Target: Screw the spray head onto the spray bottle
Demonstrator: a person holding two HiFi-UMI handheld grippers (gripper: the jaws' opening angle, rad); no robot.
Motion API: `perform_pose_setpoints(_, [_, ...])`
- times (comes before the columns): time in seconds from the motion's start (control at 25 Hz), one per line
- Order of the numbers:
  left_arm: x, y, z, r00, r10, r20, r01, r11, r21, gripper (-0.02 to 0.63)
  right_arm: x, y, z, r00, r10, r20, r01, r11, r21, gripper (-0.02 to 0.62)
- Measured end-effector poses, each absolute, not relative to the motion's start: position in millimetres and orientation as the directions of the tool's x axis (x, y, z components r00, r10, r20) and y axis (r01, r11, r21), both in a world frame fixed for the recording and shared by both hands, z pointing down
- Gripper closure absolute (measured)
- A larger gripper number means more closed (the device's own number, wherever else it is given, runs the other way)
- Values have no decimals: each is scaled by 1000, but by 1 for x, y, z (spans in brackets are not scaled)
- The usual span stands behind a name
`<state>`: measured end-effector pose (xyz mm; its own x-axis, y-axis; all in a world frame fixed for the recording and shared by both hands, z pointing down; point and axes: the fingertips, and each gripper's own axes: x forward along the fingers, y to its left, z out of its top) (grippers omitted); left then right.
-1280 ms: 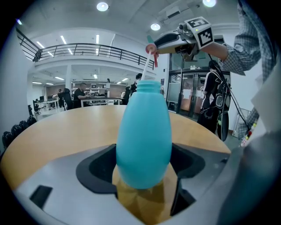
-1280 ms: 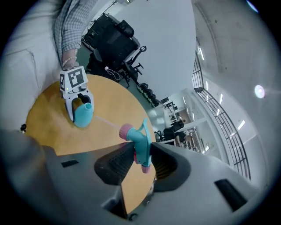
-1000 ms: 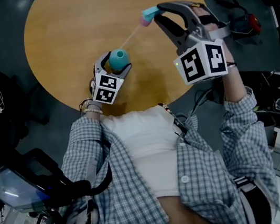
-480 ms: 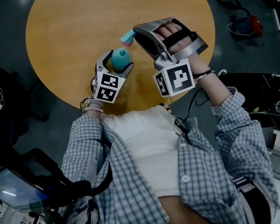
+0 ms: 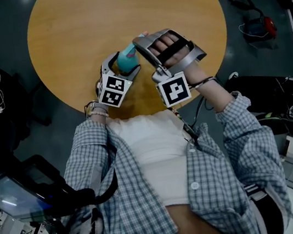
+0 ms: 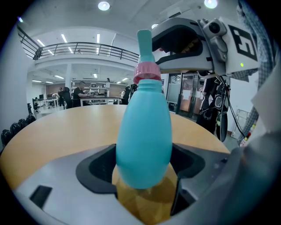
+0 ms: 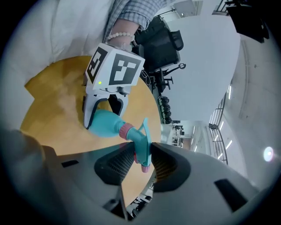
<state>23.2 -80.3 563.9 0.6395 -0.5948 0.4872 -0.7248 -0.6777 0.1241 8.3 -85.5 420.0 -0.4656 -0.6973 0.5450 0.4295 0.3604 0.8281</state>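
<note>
the left tool (image 5: 122, 66) is closed round the belly of the teal plastic spray bottle (image 6: 144, 132), holding it upright near the front edge of the round wooden desk (image 5: 65, 32). the right tool (image 7: 140, 163), jaws partly closed, clamps the teal spray head (image 7: 141, 139) by its sides. the head's pink collar (image 6: 147, 72) sits on the bottle's neck. the step in hand looks like seating the head; i cannot tell whether the threads have caught. next, i judge, the right tool must twist the head squarely about the neck while the left holds the bottle steady.

Round wooden table (image 5: 71, 32), bare tan top, grey floor (image 5: 54, 132) around
</note>
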Motion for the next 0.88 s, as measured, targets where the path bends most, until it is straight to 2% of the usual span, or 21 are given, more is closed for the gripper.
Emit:
perform_pose_setpoints(0.48, [24,-83,563,641,-597,482,-726,-676,128,219,3,-75,423,-470,-769,433,496,175,850,480])
perform_pose_setpoints(0.88, [24,-83,559,640,-592,489,-725,-677,130,219,10,-78,428,-464,-738,490,444,285,849,477])
